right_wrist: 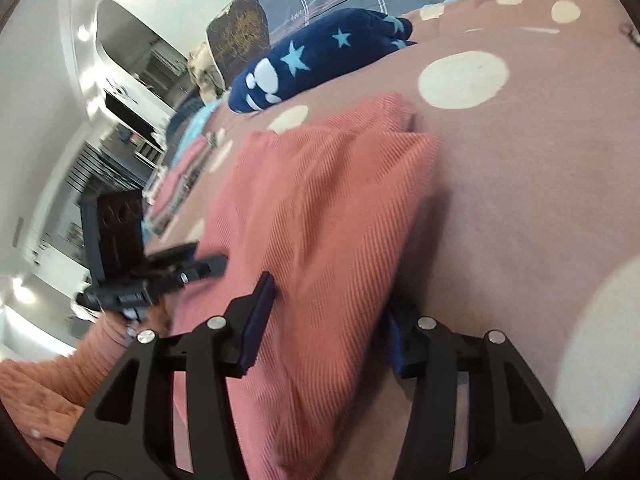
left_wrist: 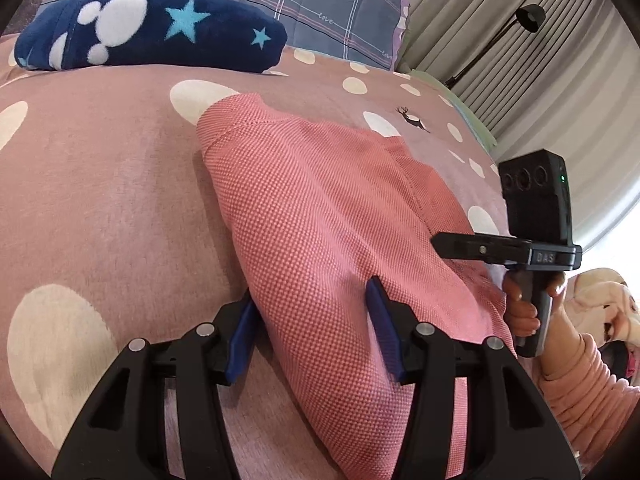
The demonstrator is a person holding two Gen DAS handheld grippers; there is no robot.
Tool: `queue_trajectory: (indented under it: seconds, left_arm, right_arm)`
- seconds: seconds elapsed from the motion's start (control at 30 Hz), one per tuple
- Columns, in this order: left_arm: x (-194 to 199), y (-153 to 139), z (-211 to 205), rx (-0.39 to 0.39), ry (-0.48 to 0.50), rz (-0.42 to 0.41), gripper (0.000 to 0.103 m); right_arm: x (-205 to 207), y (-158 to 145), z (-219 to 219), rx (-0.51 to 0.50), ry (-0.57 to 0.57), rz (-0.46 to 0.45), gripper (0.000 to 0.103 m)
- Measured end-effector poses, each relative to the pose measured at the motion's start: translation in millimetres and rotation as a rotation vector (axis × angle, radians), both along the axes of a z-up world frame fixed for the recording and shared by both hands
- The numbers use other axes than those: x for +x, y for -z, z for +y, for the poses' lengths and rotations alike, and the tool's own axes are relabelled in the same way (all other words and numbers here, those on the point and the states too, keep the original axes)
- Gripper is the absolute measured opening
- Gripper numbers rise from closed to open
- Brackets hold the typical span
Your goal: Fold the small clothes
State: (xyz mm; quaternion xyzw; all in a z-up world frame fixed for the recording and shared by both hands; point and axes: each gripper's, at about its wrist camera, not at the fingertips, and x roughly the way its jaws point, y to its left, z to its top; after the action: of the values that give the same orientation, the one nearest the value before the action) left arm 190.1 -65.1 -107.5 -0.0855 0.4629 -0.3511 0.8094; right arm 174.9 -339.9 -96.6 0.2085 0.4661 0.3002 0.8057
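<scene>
A small pink knitted garment lies on the pink spotted bedcover. My left gripper is open, its blue-padded fingers straddling the garment's near edge. The right gripper's body shows at the garment's far right side. In the right wrist view the same garment looks partly folded, with a doubled layer. My right gripper is open with the cloth's edge between its fingers; the right finger is mostly hidden under the cloth. The left gripper's body shows at the left.
A folded navy fleece with stars lies at the head of the bed, before a grey plaid pillow. Curtains and a black floor lamp stand to the right. More folded clothes lie along the bed's far edge.
</scene>
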Motion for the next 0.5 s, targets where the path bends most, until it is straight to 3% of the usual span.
queue_trajectory:
  seconds: [0.5]
  left_arm:
    - [17.6,2.4,-10.2,-0.020,0.025,0.002,0.060]
  right_arm:
    - [24.0,2.5,12.3,0.002,-0.021,-0.014,0.045]
